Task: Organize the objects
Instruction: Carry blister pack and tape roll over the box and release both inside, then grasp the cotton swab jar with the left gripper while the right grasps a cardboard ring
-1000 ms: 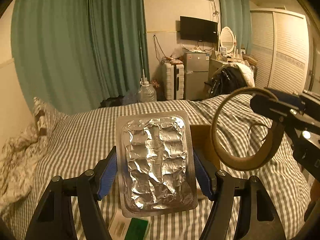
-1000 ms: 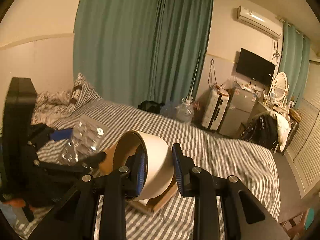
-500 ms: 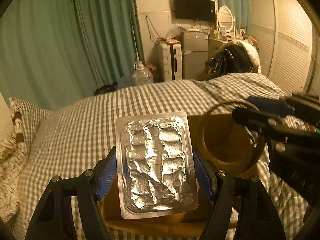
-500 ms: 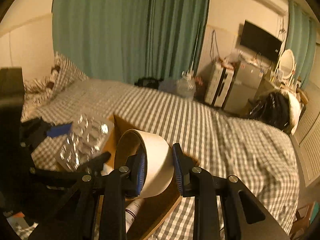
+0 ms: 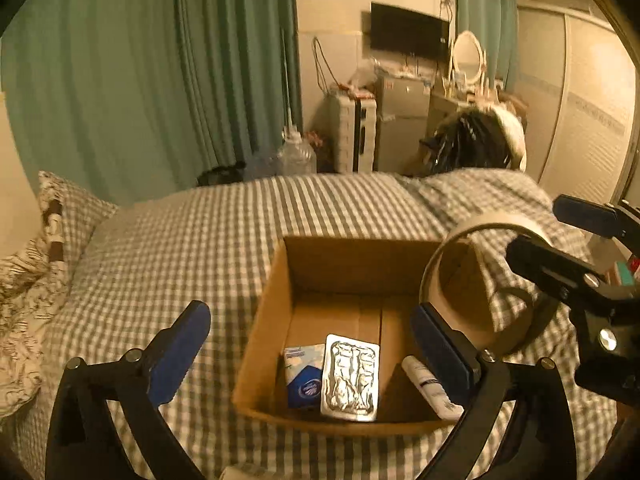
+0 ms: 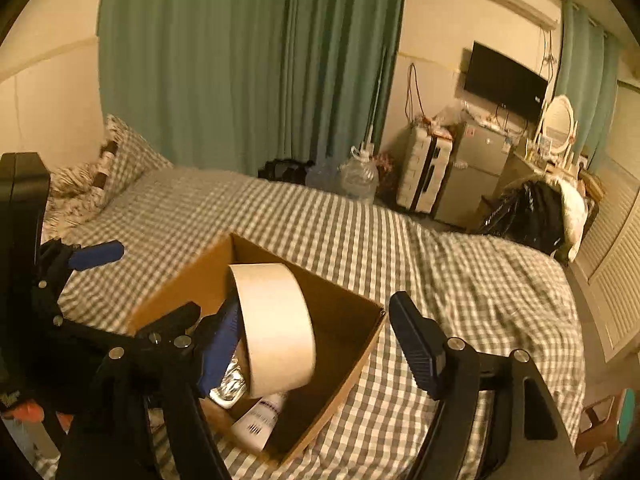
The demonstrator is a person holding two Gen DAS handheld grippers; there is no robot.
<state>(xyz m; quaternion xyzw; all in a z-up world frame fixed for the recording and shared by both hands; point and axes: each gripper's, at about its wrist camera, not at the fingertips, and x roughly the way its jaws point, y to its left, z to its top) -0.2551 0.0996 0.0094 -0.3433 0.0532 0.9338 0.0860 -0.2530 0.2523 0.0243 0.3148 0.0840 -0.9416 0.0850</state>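
A: Right gripper (image 6: 316, 344) has its jaws wide apart; the tape roll (image 6: 276, 328) only leans on the left pad, over the cardboard box (image 6: 360, 344).

B: How will the roll handle?

A: Light, stiff and smooth, I think; better to pinch across its wall.

B: And the other one?

A: Left gripper (image 5: 308, 340) is spread too and holds nothing. The blister pack (image 5: 351, 383) lies inside the box on the checked bed (image 5: 180, 248).
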